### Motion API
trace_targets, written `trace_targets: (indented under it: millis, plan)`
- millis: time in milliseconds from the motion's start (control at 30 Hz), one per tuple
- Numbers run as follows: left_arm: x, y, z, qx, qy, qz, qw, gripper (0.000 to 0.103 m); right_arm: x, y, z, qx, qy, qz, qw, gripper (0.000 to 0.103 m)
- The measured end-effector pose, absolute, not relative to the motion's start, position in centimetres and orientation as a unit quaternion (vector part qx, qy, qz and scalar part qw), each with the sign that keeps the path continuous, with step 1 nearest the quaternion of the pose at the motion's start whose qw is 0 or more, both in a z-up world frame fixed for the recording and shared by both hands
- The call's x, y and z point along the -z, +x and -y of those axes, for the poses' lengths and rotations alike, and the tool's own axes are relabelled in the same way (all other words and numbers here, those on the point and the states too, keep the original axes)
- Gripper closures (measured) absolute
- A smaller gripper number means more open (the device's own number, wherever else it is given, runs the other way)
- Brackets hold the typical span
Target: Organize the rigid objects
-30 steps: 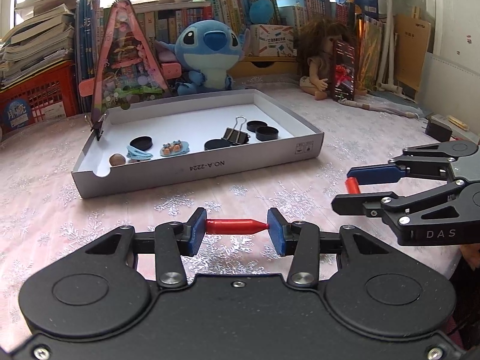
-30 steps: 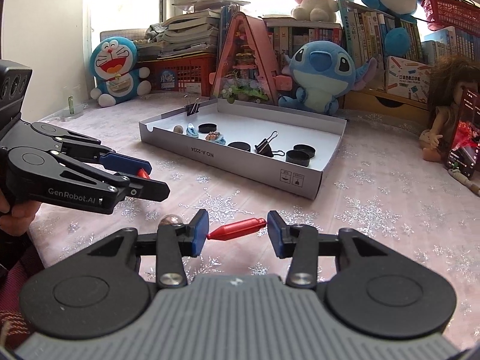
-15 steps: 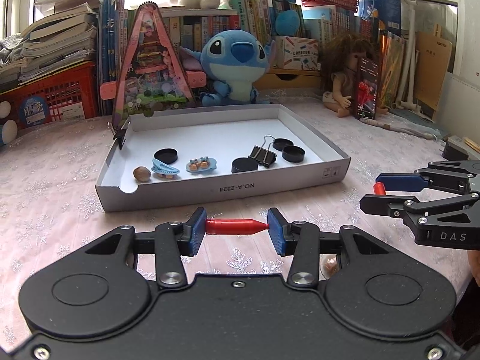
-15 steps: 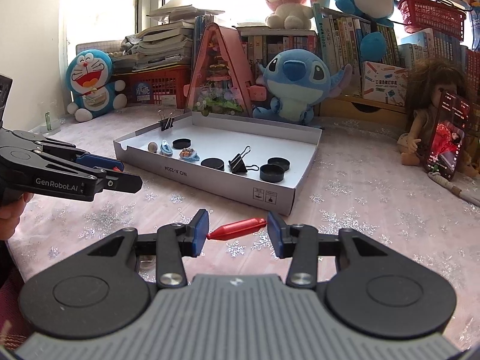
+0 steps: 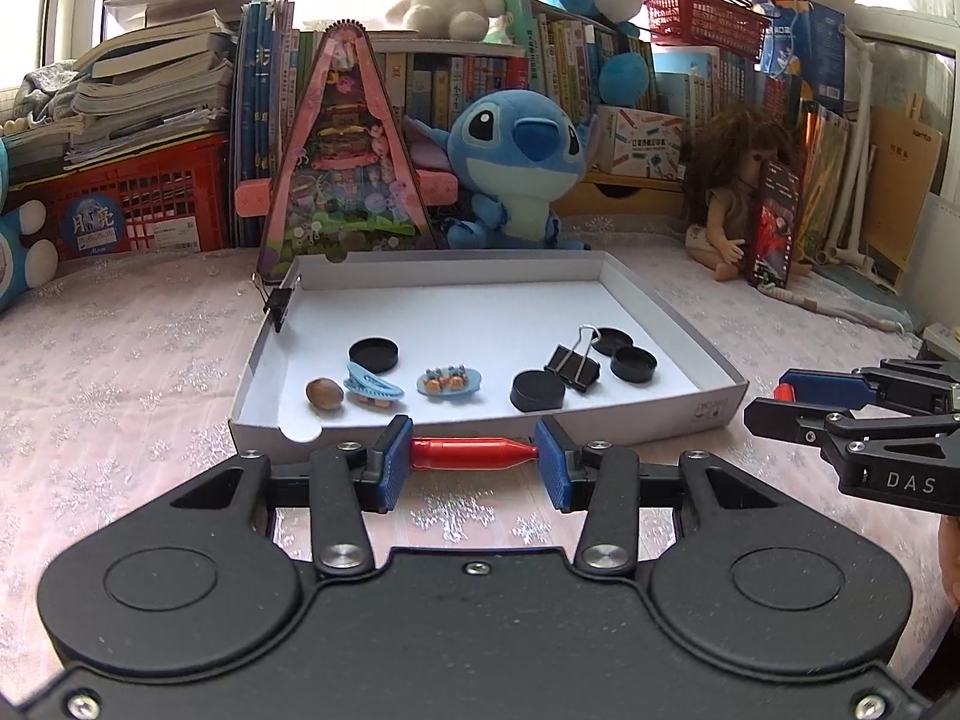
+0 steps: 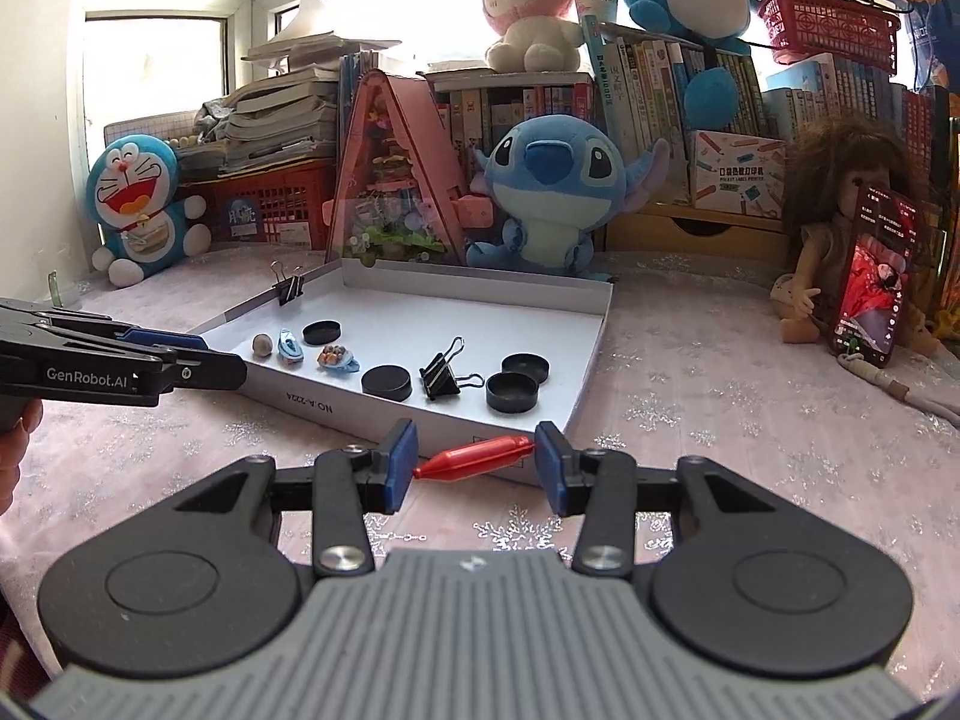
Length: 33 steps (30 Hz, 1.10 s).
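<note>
My left gripper (image 5: 474, 461) is shut on a red bullet-shaped piece (image 5: 471, 453), held end to end just before the near wall of the white cardboard tray (image 5: 660, 426). My right gripper (image 6: 474, 461) is shut on another red bullet-shaped piece (image 6: 474, 458), tilted, near the tray's front right corner (image 6: 540, 468). In the tray lie black round caps (image 5: 373, 355), a black binder clip (image 5: 573, 365), a blue hair clip (image 5: 372, 387), a small blue plate charm (image 5: 449, 381) and a brown nut (image 5: 324, 392). The right gripper also shows in the left wrist view (image 5: 780, 402).
A binder clip (image 5: 277, 306) is clipped on the tray's far left wall. Behind the tray stand a pink triangular toy house (image 5: 345, 162), a Stitch plush (image 5: 519, 162), a doll with a phone (image 5: 744, 192), a Doraemon plush (image 6: 141, 204) and shelves of books.
Both grippers have moved forward with their red pieces and now sit close to the tray's near wall. The grips have not changed.
</note>
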<state>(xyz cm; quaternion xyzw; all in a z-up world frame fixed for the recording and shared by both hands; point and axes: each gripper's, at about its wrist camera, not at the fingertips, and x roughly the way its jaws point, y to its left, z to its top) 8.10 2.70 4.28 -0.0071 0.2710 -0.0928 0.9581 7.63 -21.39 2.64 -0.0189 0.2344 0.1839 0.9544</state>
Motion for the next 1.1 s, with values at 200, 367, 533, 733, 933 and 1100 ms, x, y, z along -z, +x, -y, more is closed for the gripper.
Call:
trace_targets:
  millis: [200, 367, 533, 733, 933, 1100]
  plan:
    - [-4.8, 9.6, -3.0, 0.081, -0.015, -0.264, 0.961, 0.061, -3.0, 8.9, 20.9, -0.17, -0.014, -0.238, 0.956, 0.055]
    - [-4.9, 10.7, -3.2, 0.074, -0.015, -0.26, 0.963, 0.061, -3.4, 9.9, 20.7, -0.165, -0.007, -0.237, 0.957, 0.055]
    - [-4.8, 11.8, -3.4, 0.067, -0.02, -0.259, 0.963, 0.061, -3.3, 10.8, 20.3, -0.16, 0.0, -0.239, 0.958, 0.055]
    - [-4.8, 13.8, -3.9, 0.059, -0.023, -0.254, 0.965, 0.061, -3.3, 12.5, 19.8, -0.155, 0.012, -0.242, 0.958, 0.055]
    - [-4.5, 16.7, -4.2, 0.044, -0.033, -0.257, 0.965, 0.061, -3.2, 15.1, 19.0, -0.155, 0.041, -0.255, 0.953, 0.055]
    - [-3.9, 19.1, -4.2, 0.035, -0.039, -0.273, 0.961, 0.061, -3.2, 17.8, 18.2, -0.141, 0.057, -0.27, 0.951, 0.055]
